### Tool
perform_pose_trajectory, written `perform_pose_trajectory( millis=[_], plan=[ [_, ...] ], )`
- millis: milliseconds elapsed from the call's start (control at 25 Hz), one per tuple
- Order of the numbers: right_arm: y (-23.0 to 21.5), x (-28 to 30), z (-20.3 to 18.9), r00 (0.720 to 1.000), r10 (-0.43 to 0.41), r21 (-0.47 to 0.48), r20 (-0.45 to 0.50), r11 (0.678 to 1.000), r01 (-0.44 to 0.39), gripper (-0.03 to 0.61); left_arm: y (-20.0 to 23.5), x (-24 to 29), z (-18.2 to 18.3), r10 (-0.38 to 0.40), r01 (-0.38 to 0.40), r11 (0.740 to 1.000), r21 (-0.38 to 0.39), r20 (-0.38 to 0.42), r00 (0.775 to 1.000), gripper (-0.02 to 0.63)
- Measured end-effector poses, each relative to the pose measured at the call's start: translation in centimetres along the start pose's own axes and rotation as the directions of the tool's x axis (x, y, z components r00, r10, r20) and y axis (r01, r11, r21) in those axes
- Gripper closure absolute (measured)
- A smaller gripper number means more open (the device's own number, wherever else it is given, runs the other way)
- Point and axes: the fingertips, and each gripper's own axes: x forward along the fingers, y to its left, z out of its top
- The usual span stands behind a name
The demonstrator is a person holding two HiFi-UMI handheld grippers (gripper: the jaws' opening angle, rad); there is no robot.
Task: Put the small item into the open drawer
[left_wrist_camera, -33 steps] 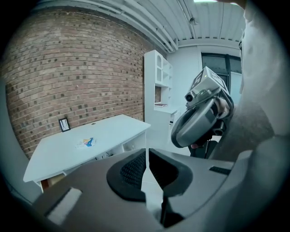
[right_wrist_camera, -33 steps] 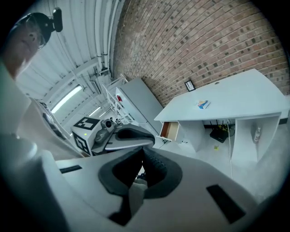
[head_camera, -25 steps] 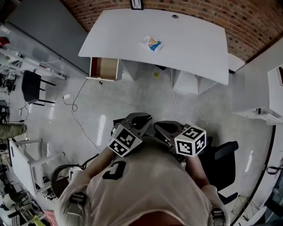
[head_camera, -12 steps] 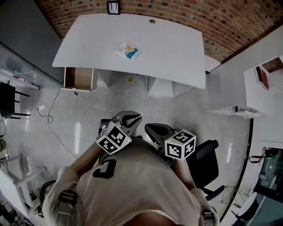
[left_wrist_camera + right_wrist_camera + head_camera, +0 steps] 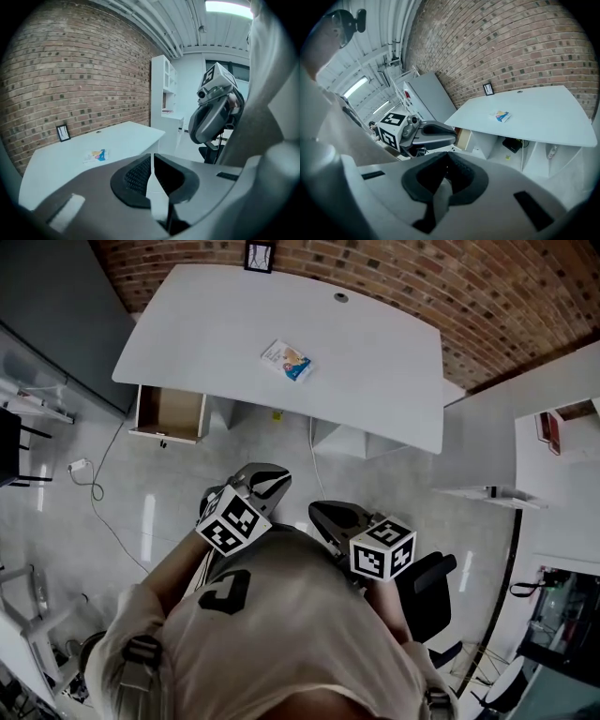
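The small item (image 5: 286, 361), a flat colourful packet, lies on the white desk (image 5: 375, 381) near its middle. It also shows as the packet (image 5: 96, 155) in the left gripper view and as the packet (image 5: 502, 116) in the right gripper view. The open drawer (image 5: 169, 413), wood-lined, juts out under the desk's left end; the drawer (image 5: 464, 138) also shows in the right gripper view. My left gripper (image 5: 274, 476) and right gripper (image 5: 326, 514) are held side by side in front of my chest, well short of the desk. Both are shut with nothing between the pads.
A brick wall (image 5: 487, 296) backs the desk, with a small picture frame (image 5: 259, 256) at its foot. Cables (image 5: 103, 484) trail over the floor left of me. A black office chair (image 5: 427, 601) stands close behind my right side. White shelves (image 5: 487, 493) are at the right.
The desk has grown larger and shifted in the head view as I moved across the floor towards it. Both grippers stayed shut and close to my chest.
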Motion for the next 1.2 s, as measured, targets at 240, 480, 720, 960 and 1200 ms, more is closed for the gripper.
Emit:
perform_pose_trajectory(
  millis=[240, 480, 720, 960, 1200],
  plan=[
    [1.5, 5.1, 3.0, 0.998, 0.031, -0.047, -0.051, 0.998, -0.034, 0.575, 6.6, -3.6, -2.6, 0.097, -0.096, 0.993, -0.063, 0.007, 0.995, 0.594],
    [3.0, 9.6, 4.8, 0.988, 0.064, -0.114, -0.141, 0.990, -0.080, 0.575, 10.4, -5.8, -4.5, 0.147, -0.146, 0.983, -0.113, 0.001, 0.989, 0.594],
    [2.8, 11.7, 6.0, 0.978, 0.099, -0.123, -0.186, 0.985, -0.123, 0.575, 12.9, -6.5, -4.7, 0.203, -0.200, 0.969, -0.147, 0.006, 0.979, 0.594],
    [0.3, 11.9, 7.4, 0.972, 0.133, -0.124, -0.193, 0.980, -0.158, 0.575, 14.1, -4.3, -3.8, 0.223, -0.224, 0.963, -0.149, -0.021, 0.975, 0.594],
    [-4.0, 10.6, 10.3, 0.971, 0.175, -0.101, -0.164, 0.976, -0.193, 0.575, 15.3, -0.1, -0.4, 0.243, -0.245, 0.960, -0.137, -0.034, 0.969, 0.594]
  ],
)
